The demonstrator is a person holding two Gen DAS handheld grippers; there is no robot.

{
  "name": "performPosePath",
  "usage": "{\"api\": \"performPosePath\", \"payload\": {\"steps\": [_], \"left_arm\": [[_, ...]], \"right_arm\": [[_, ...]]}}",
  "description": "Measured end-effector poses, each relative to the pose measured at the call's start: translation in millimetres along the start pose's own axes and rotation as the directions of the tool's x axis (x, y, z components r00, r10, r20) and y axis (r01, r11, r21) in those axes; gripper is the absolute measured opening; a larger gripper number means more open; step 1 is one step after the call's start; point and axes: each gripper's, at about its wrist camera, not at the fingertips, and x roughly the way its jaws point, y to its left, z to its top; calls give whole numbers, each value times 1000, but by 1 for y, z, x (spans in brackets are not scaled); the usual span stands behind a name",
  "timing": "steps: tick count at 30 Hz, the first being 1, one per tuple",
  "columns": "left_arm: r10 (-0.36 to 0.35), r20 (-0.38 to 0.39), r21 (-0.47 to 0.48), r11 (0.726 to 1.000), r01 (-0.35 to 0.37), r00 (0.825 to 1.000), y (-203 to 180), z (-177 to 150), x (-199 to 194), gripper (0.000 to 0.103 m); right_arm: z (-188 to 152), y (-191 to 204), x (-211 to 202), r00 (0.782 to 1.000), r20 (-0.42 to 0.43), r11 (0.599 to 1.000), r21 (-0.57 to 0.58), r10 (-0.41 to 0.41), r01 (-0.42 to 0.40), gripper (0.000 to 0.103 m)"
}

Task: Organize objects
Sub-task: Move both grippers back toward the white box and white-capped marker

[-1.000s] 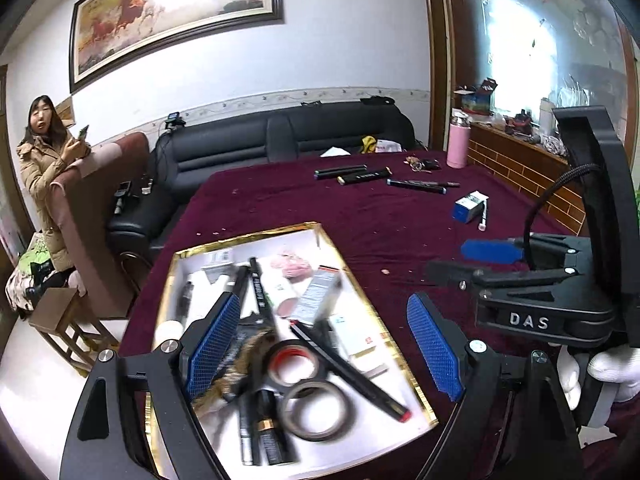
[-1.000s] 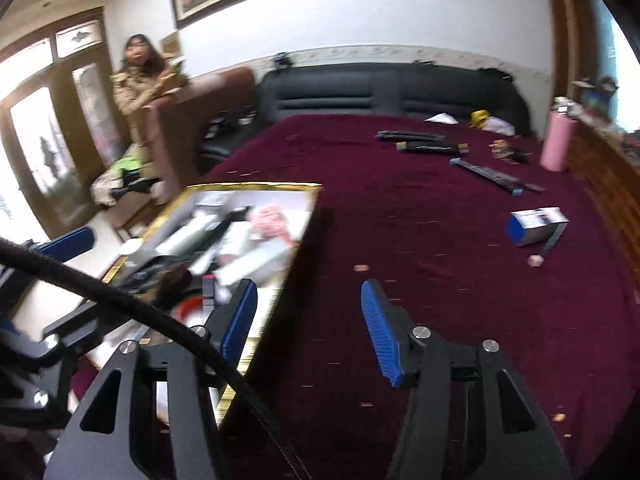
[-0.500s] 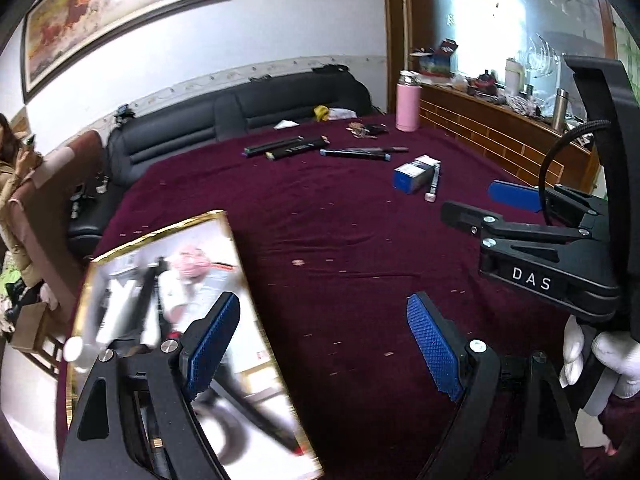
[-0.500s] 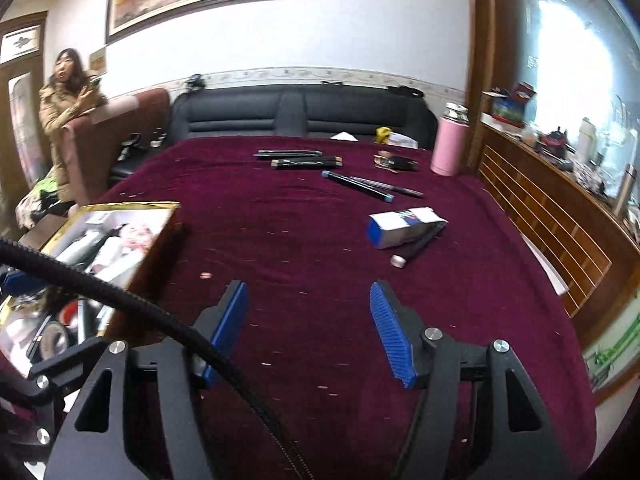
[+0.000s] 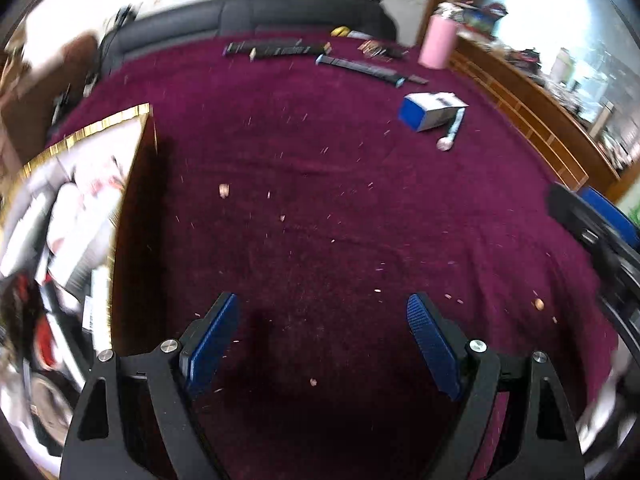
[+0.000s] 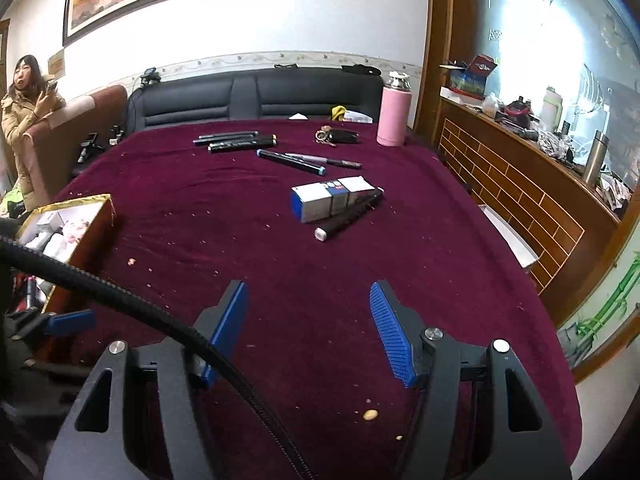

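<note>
A gold-rimmed box (image 5: 120, 216) full of small items sits at the table's left; it also shows in the right wrist view (image 6: 86, 216). A blue and white carton (image 6: 330, 198) with a black pen (image 6: 350, 214) beside it lies mid-table, also in the left wrist view (image 5: 432, 110). Several black markers (image 6: 240, 142) and a blue-capped pen (image 6: 290, 160) lie farther back. My left gripper (image 5: 322, 340) is open and empty over bare cloth. My right gripper (image 6: 308, 328) is open and empty, short of the carton.
A pink flask (image 6: 394, 114) and keys (image 6: 336, 136) stand at the far right of the maroon table (image 6: 280, 264). A black sofa (image 6: 256, 96) runs behind it, a brick ledge (image 6: 512, 184) to the right. A person (image 6: 24, 120) stands far left.
Both grippers have swung right, away from above the box toward the table's middle and the carton. Both stayed open and empty.
</note>
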Motion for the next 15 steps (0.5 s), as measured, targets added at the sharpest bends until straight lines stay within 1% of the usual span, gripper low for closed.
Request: {"api": "performPosePath", "payload": {"steps": [2,3,4,6,8,10,12,15], "left_arm": [[10,-21,-26,1000,-11,1000,2,-2,9,82],[15,-6,-21,1000,-15,1000,0,-3,8,86],[15,-9,-16,1000,-15,1000,0,-4,10,87],[10,-8,-4,1000,-10,1000,-2,-5,12,96],[9,-1,14,1000,-9,1000,-5,-8,14,101],[50,9,53,997,-51,999,-10,-10,16,101],[100,15,107,989,-101,995,-18,-11,20,102],[87,11,97,991,-88,996,-15,-10,20,102]], "right_arm": [[0,-3,2,1000,-5,1000,0,-2,2,63],[-1,-5,2,1000,-7,1000,0,-5,5,63],[-1,-6,3,1000,-8,1000,1,-8,8,63],[-1,-8,4,1000,-12,1000,4,-10,10,63],[0,-9,6,1000,-18,1000,6,-7,7,63],[0,-8,9,1000,-24,1000,2,-8,8,63],[0,-6,10,1000,-29,1000,-6,-10,10,63],[0,-5,11,999,-33,1000,-10,-14,14,63]]}}
